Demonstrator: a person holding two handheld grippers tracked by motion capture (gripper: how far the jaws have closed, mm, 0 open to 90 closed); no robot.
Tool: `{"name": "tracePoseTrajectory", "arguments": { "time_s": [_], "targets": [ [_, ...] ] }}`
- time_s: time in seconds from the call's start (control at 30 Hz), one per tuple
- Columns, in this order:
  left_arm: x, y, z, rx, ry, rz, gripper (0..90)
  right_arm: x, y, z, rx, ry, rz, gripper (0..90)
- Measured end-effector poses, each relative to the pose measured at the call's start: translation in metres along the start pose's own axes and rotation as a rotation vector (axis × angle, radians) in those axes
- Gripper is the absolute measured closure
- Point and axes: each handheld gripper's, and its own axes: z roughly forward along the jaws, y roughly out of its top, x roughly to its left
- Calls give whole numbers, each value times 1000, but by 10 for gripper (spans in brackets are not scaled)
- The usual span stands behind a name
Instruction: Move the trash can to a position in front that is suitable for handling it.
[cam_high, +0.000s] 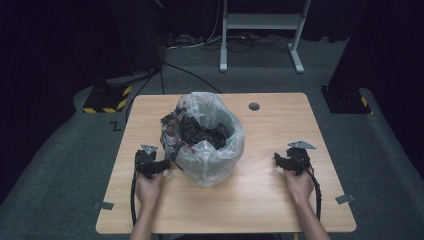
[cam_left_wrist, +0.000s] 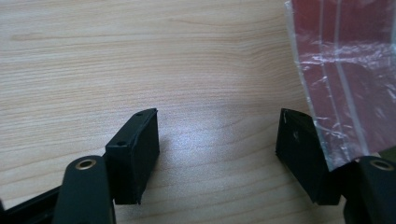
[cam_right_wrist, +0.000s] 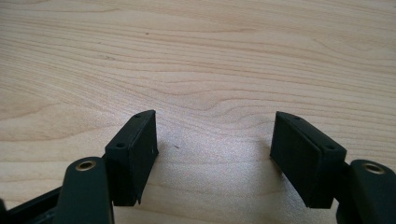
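A: What does the work sit on?

B: A pale wood-grain worktop (cam_high: 260, 195) with a small grey round cap (cam_high: 254, 106) near its far edge. It stands on grey carpet in a dark room. Beyond the far edge there is a white metal frame (cam_high: 260, 30), with cables lying on the floor around it. A black block with yellow-and-black stripes (cam_high: 106, 99) stands off the far left corner, and another dark block (cam_high: 346, 99) off the far right corner.

B: And the bag?

A: The clear plastic bag (cam_high: 205, 137) stands upright in the middle of the worktop, a little toward the left edge, with its mouth open. Dark crumpled stuff and something red and white show through the film.

B: The grippers?

A: The left gripper (cam_high: 161, 167) lies near the left edge, just beside the bag. In the left gripper view its fingers (cam_left_wrist: 135, 154) stand wide with bare wood between them, and the bag's film (cam_left_wrist: 341, 84) is right at the outer side of one finger. The right gripper (cam_high: 284, 162) rests near the right edge, well apart from the bag. Its fingers (cam_right_wrist: 133, 156) are wide too and hold nothing. Nothing lies between it and the bag.
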Motion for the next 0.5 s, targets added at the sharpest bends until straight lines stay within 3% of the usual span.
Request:
{"name": "tracePoseTrajectory", "arguments": {
  "time_s": [0.3, 0.47, 0.5],
  "targets": [
    [-1, 0, 0, 2, -3, -1, 296, 0, 0, 0, 1, 0, 1, 316],
    [-6, 1, 0, 22, -11, 15, 219, 3, 1, 0, 4, -8, 10, 305],
    [-9, 2, 1, 25, -14, -18, 195, 5, 1, 1, 5, 6, 26, 289]
  ]
}}
